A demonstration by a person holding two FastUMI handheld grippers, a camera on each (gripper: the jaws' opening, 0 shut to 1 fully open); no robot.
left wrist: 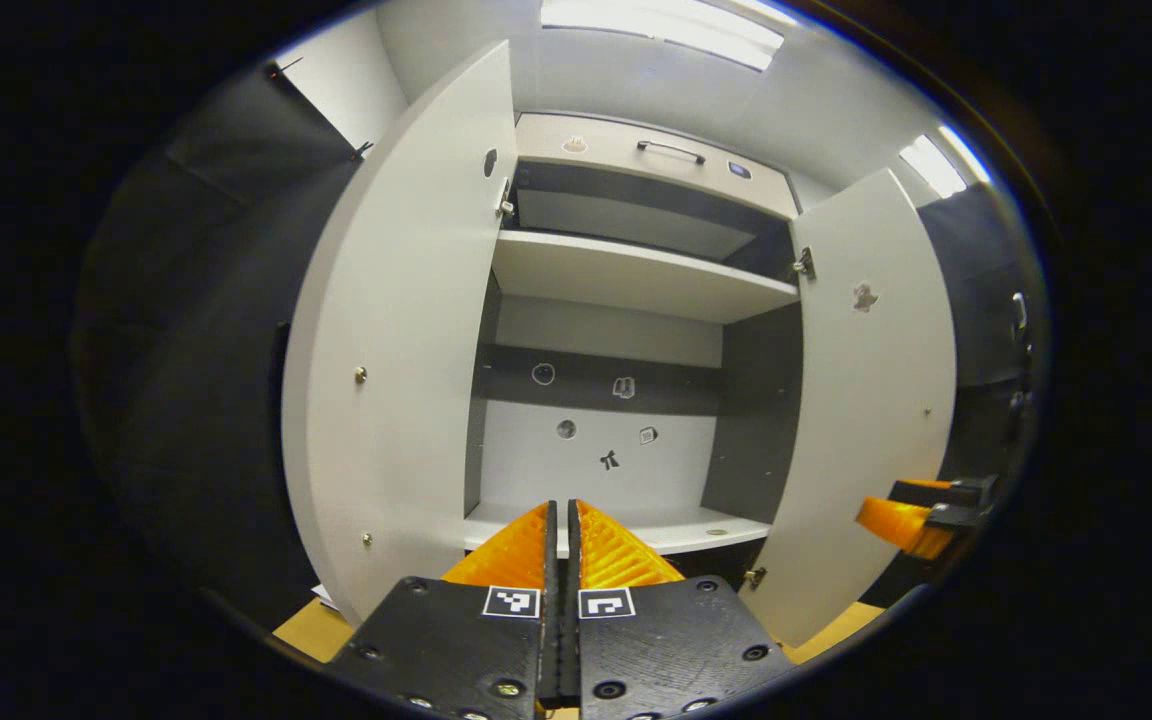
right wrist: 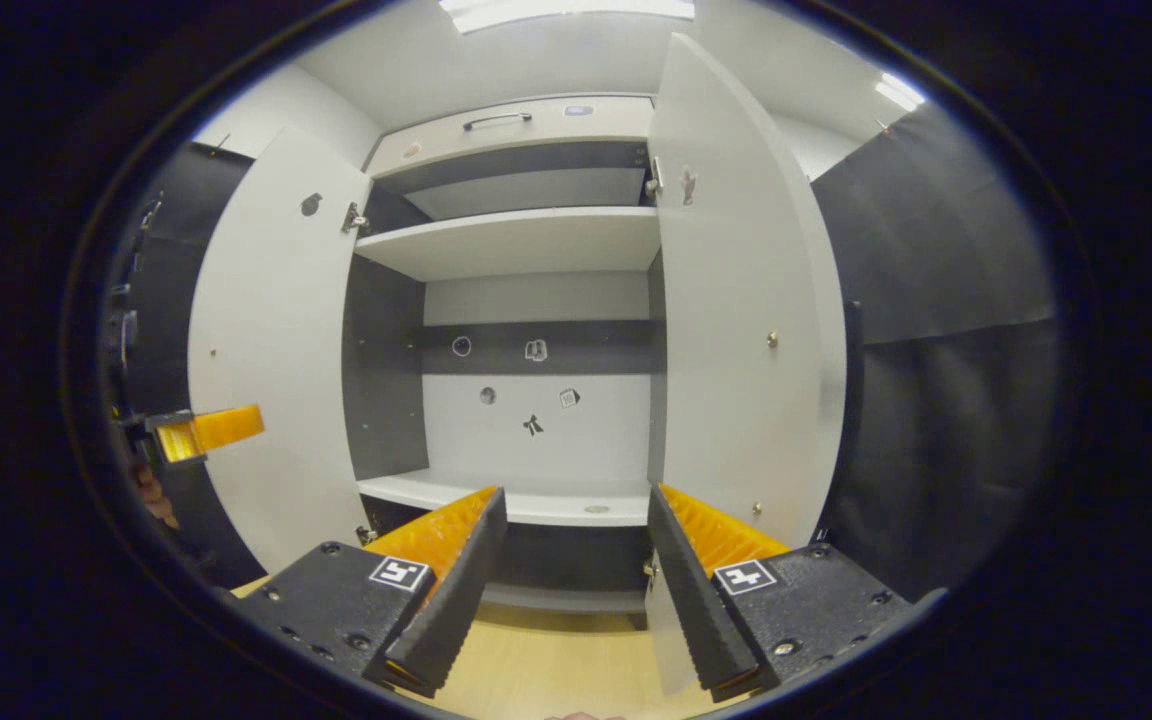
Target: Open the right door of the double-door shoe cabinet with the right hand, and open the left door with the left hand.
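Brightly and evenly lit from ceiling light panels overhead, glaring white, sharp at centre, with strong fisheye bending and darkening toward the edges.

The shoe cabinet's doors and shelf look smooth matt white; hinges shiny metal; gripper fingers ribbed orange plastic.
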